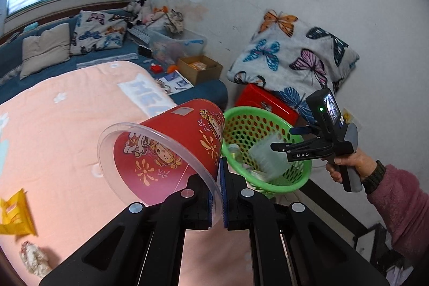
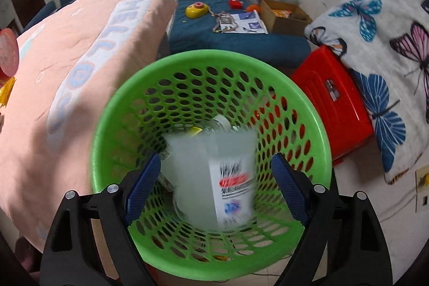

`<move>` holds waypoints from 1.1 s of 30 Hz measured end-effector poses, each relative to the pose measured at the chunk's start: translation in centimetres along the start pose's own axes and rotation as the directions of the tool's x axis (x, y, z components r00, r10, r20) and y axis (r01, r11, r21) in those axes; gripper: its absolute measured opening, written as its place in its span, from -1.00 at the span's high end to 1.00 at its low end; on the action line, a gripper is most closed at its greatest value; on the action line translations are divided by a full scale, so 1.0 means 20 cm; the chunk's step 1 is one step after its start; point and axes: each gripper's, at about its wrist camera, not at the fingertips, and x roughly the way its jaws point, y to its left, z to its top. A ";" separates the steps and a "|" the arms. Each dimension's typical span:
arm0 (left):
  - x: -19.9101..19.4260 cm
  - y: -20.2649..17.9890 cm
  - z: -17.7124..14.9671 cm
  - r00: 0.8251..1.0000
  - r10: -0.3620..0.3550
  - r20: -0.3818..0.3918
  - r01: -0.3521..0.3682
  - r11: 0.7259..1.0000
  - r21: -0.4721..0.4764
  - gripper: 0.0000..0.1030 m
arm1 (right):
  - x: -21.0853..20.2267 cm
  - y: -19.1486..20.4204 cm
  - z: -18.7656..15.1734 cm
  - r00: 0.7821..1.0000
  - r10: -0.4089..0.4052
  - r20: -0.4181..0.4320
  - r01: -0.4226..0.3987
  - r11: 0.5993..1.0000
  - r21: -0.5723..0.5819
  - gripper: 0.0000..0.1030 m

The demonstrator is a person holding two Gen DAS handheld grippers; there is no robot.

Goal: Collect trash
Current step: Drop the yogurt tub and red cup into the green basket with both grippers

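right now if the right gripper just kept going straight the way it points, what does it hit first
Most likely the blurred translucent container lying inside the green basket. The right gripper points down into the basket with jaws open on either side of the container, not touching it. How deep the container sits is unclear.

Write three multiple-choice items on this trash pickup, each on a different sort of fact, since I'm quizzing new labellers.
1. Where is the blurred translucent plastic cup with a printed label?
A. on the pink quilt
B. inside the green perforated plastic basket
C. on the red stool

2. What colour is the tub with cartoon prints and a clear rim?
A. blue
B. yellow
C. red

3. What state is the left hand-held gripper in?
A. wide open, empty
B. shut on the tub's rim
C. out of view

Answers: 1 B, the basket walls surround it; 2 C, its side is red; 3 B, both pads pinch the clear rim.
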 end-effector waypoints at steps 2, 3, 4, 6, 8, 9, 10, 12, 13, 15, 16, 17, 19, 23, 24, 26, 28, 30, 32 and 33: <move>0.04 -0.04 0.02 1.000 -0.013 -0.009 0.013 1.000 0.013 0.90 | -0.01 -0.03 -0.02 1.000 0.002 0.006 -0.002 1.000 0.017 -0.67; 0.07 -0.06 0.03 1.000 -0.021 -0.013 0.022 1.000 0.021 0.90 | -0.01 -0.05 -0.03 1.000 0.004 0.008 -0.004 1.000 0.022 -0.67; 0.09 -0.08 0.04 0.999 -0.028 -0.017 0.028 0.999 0.029 0.90 | -0.02 -0.06 -0.04 1.000 0.004 0.011 -0.004 1.000 0.026 -0.67; 0.15 -0.13 0.05 0.999 -0.045 -0.031 0.046 0.998 0.044 0.90 | -0.04 -0.07 -0.06 1.000 0.001 0.019 -0.001 1.000 0.030 -0.67; 0.22 -0.16 0.07 0.997 -0.058 -0.049 0.061 0.996 0.057 0.90 | -0.07 -0.09 -0.08 1.000 0.006 0.028 -0.007 0.999 0.036 -0.68; 0.24 -0.18 0.07 0.996 -0.063 -0.056 0.067 0.996 0.063 0.90 | -0.09 -0.09 -0.09 0.999 0.003 0.033 -0.005 0.999 0.035 -0.68; 0.27 -0.20 0.08 0.996 -0.068 -0.063 0.073 0.995 0.070 0.90 | -0.10 -0.10 -0.09 0.999 0.002 0.037 -0.003 0.999 0.034 -0.68; 0.34 -0.23 0.09 0.993 -0.086 -0.086 0.092 0.993 0.072 0.90 | -0.14 -0.10 -0.11 0.999 -0.001 0.047 0.000 1.000 0.030 -0.68; 0.37 -0.24 0.09 0.991 -0.098 -0.095 0.105 0.992 0.069 0.90 | -0.15 -0.11 -0.12 0.999 -0.003 0.052 0.001 1.000 0.030 -0.68; 0.43 -0.27 0.10 0.988 -0.110 -0.109 0.117 0.991 0.067 0.90 | -0.18 -0.11 -0.15 0.998 -0.003 0.059 0.001 1.000 0.028 -0.68; 0.46 -0.28 0.10 0.987 -0.114 -0.116 0.122 0.990 0.066 0.90 | -0.19 -0.11 -0.15 0.998 -0.006 0.062 0.004 1.000 0.026 -0.68; 0.49 -0.29 0.10 0.985 -0.120 -0.128 0.128 0.990 0.064 0.90 | -0.20 -0.11 -0.16 0.998 -0.007 0.064 0.005 1.000 0.025 -0.68; 0.55 -0.32 0.10 0.980 -0.133 -0.151 0.142 0.988 0.055 0.90 | -0.22 -0.11 -0.18 0.998 -0.004 0.069 0.002 1.000 0.021 -0.68; 0.67 -0.37 0.10 0.971 -0.141 -0.194 0.155 0.986 0.060 0.90 | -0.24 -0.12 -0.21 0.997 -0.003 0.077 0.001 1.000 0.024 -0.69; 0.70 -0.39 0.10 0.968 -0.139 -0.208 0.156 0.986 0.065 0.90 | -0.25 -0.12 -0.22 0.997 -0.003 0.078 0.001 1.000 0.027 -0.69; 0.75 -0.41 0.11 0.964 -0.139 -0.227 0.159 0.985 0.072 0.89 | -0.25 -0.13 -0.23 0.997 -0.001 0.078 -0.002 1.000 0.030 -0.69; 0.80 -0.43 0.11 0.960 -0.137 -0.244 0.160 0.984 0.077 0.89 | -0.25 -0.14 -0.25 0.997 0.001 0.077 -0.004 0.999 0.035 -0.69; 0.83 -0.45 0.11 0.957 -0.132 -0.257 0.157 0.985 0.076 0.78 | -0.24 -0.14 -0.26 0.997 0.003 0.074 -0.006 0.999 0.041 -0.69; 0.85 -0.45 0.11 0.955 -0.133 -0.263 0.156 0.985 0.068 0.43 | -0.24 -0.15 -0.27 0.997 0.003 0.071 -0.007 0.999 0.046 -0.69; 0.85 -0.45 0.11 0.955 -0.138 -0.262 0.160 0.985 0.064 0.34 | -0.24 -0.15 -0.27 0.998 0.005 0.069 -0.009 0.999 0.049 -0.69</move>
